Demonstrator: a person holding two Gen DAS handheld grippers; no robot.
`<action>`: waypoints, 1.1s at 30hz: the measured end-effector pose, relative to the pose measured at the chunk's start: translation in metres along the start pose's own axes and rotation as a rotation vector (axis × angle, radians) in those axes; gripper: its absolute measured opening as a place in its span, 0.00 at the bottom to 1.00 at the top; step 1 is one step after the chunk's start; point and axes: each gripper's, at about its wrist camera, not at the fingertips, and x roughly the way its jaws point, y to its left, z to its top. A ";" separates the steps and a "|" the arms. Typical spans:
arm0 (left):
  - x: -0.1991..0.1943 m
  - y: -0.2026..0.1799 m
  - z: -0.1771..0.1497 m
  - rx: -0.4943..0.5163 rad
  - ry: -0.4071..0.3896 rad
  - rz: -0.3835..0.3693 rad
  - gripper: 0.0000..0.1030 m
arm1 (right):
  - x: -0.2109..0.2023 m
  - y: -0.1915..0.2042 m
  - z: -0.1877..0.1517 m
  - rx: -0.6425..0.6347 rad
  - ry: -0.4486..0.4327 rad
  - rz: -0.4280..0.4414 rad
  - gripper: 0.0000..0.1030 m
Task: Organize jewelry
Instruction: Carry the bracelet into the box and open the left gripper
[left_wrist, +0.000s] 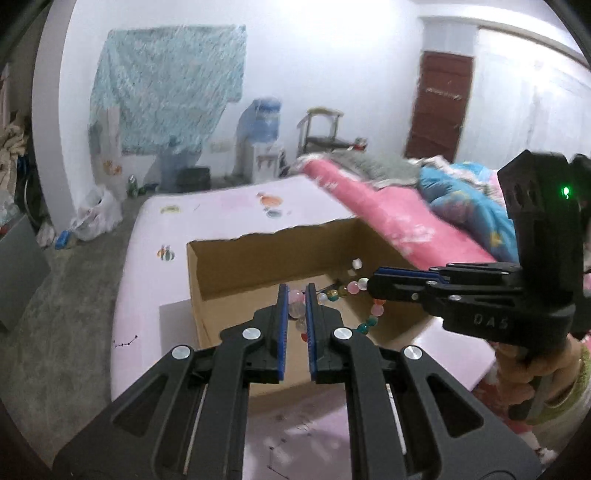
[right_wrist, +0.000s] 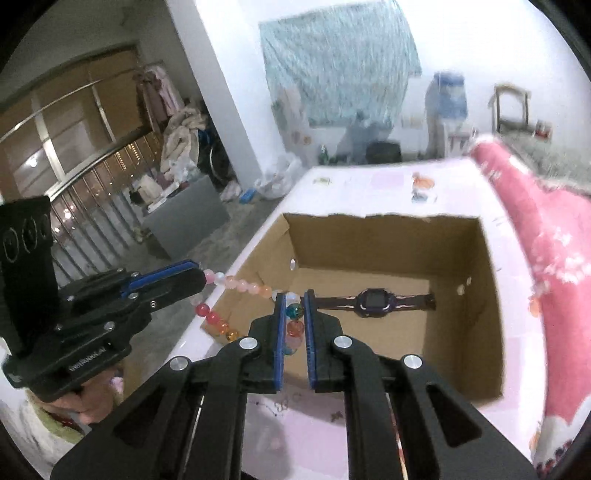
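Note:
A string of coloured beads (right_wrist: 243, 285) is stretched in the air between both grippers, above the left rim of an open cardboard box (right_wrist: 487, 295). In the left wrist view my left gripper (left_wrist: 295, 291) is shut on pale beads of the bead string (left_wrist: 352, 286). My right gripper (left_wrist: 371, 286) comes in from the right and pinches the other end. The right wrist view shows my right gripper (right_wrist: 294, 297) shut on a teal and an orange bead. My left gripper (right_wrist: 201, 278) holds the pink end at the left. A dark wristwatch (right_wrist: 369, 301) lies on the box floor.
The box stands on a pink-topped table (left_wrist: 221, 206) with cartoon stickers. A bed with a pink blanket (left_wrist: 388, 218) and a blue quilt runs along the right. Grey floor (left_wrist: 74, 295) with bags and clutter lies to the left. A person's hand (left_wrist: 532, 369) grips the right handle.

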 end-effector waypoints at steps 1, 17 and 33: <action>0.009 0.004 0.003 -0.010 0.031 -0.005 0.08 | 0.011 -0.006 0.004 0.020 0.032 0.009 0.10; 0.093 0.037 -0.023 0.040 0.344 0.111 0.08 | 0.128 -0.028 -0.004 0.096 0.406 0.054 0.10; 0.064 0.032 -0.018 0.070 0.301 0.159 0.37 | 0.104 -0.012 -0.005 0.057 0.361 0.024 0.44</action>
